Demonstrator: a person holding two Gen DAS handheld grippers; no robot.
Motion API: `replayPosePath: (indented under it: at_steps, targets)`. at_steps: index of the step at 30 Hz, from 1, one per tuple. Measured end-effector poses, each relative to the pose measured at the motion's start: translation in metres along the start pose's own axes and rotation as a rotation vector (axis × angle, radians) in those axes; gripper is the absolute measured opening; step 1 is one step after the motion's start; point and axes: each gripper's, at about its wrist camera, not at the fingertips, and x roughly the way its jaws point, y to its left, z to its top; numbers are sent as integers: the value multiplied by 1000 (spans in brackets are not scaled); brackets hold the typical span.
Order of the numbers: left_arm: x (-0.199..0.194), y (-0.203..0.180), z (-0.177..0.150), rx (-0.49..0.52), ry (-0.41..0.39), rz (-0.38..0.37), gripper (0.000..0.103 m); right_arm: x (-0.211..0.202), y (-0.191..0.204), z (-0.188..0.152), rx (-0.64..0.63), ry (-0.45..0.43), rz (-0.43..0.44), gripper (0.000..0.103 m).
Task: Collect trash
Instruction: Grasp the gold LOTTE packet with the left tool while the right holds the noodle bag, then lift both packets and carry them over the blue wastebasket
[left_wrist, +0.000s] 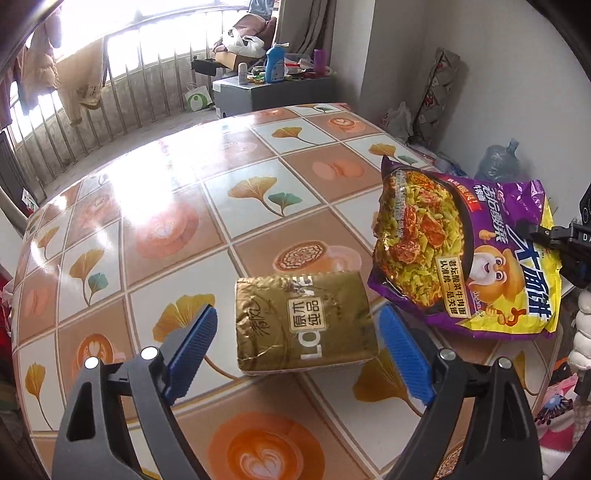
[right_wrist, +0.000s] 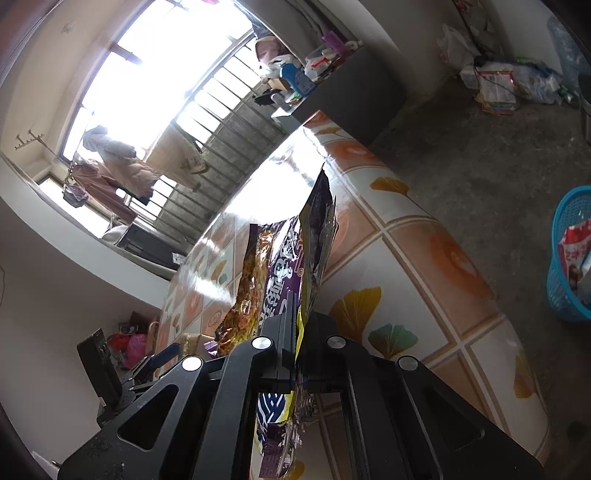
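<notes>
A gold foil packet (left_wrist: 304, 321) lies on the tiled table (left_wrist: 166, 229). My left gripper (left_wrist: 297, 332) stands open around it, blue pads on either side and clear of the foil. To the right, a purple and yellow noodle bag (left_wrist: 465, 251) hangs tilted above the table edge, pinched at its right side by my right gripper (left_wrist: 546, 236). In the right wrist view the right gripper (right_wrist: 297, 310) is shut on that noodle bag (right_wrist: 284, 258), which stands edge-on between the fingers. A blue mesh basket (right_wrist: 570, 258) with wrappers inside sits on the floor at the right.
A dark cabinet (left_wrist: 273, 92) crowded with bottles stands beyond the table's far end. Bags and papers (right_wrist: 498, 81) lie on the floor by the wall. A window railing (left_wrist: 110, 96) with hanging clothes runs along the back. A white sleeve (left_wrist: 583, 332) shows at the right.
</notes>
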Motion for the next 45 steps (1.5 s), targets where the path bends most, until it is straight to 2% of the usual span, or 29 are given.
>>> replayPosePath:
  at_steps: [10,14,19,25,45]
  targets:
    - [21,0,3,-56,62,28,87,-1,-9,1,17,-2,-7,1]
    - [22,-3,4,-39,57,44,87,-2,-9,2,21,-2,-6,1]
    - [24,-6,5,-27,48,68,81,-1,-10,2,21,0,-5,1]
    - [22,-8,3,-25,42,61,76,0,-9,2,23,5,-1,1]
    - [17,-5,1,-37,28,59,74,-1,-7,3,28,8,8,1]
